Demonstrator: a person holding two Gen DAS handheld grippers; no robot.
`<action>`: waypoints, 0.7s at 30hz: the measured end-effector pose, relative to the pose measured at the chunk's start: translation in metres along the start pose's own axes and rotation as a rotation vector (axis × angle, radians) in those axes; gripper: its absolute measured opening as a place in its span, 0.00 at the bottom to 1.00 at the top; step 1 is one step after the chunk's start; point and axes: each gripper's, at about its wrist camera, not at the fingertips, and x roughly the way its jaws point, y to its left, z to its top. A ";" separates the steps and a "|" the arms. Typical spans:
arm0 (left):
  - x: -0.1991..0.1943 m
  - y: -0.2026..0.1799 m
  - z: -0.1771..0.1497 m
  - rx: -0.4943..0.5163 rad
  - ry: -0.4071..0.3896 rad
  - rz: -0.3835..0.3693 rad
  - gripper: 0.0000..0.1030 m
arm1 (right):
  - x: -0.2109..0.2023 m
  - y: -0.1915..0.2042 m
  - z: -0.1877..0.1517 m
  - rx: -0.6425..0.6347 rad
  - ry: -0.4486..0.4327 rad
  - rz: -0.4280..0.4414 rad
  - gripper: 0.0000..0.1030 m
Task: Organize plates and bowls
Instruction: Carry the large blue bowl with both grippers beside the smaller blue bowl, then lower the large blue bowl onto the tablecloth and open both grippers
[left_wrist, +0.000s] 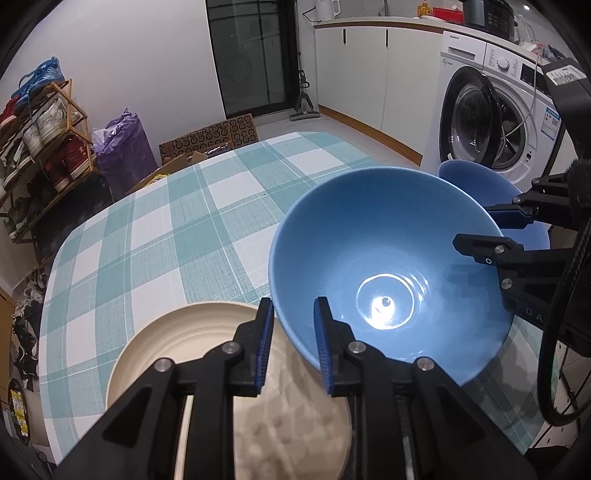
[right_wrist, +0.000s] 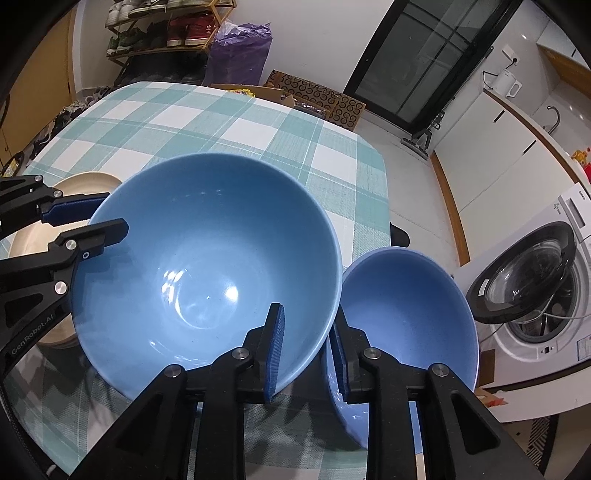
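A large blue bowl (left_wrist: 388, 258) (right_wrist: 207, 269) is held above the checked table by both grippers. My left gripper (left_wrist: 293, 343) is shut on its near rim, one finger inside and one outside; it also shows in the right wrist view (right_wrist: 86, 218). My right gripper (right_wrist: 308, 350) is shut on the opposite rim; it also shows in the left wrist view (left_wrist: 491, 230). A smaller blue bowl (right_wrist: 410, 325) (left_wrist: 476, 177) sits on the table just right of the large one. A cream plate (left_wrist: 207, 339) (right_wrist: 81, 184) lies under my left gripper.
The table (left_wrist: 166, 206) has a teal-and-white checked cloth. A washing machine (left_wrist: 491, 110) with its door open stands to the right. A shoe rack (left_wrist: 40, 140), a purple bag (left_wrist: 125, 147) and cardboard boxes (left_wrist: 210, 138) stand beyond the table's far edge.
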 end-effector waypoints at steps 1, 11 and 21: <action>0.001 0.000 -0.001 0.002 0.002 -0.001 0.22 | 0.000 0.000 0.000 0.000 -0.002 0.001 0.23; 0.003 0.004 -0.002 -0.011 0.007 -0.008 0.30 | -0.004 0.000 -0.001 -0.009 -0.013 0.009 0.27; 0.003 0.009 -0.004 -0.028 0.008 -0.016 0.39 | -0.016 -0.003 0.002 -0.004 -0.052 0.015 0.35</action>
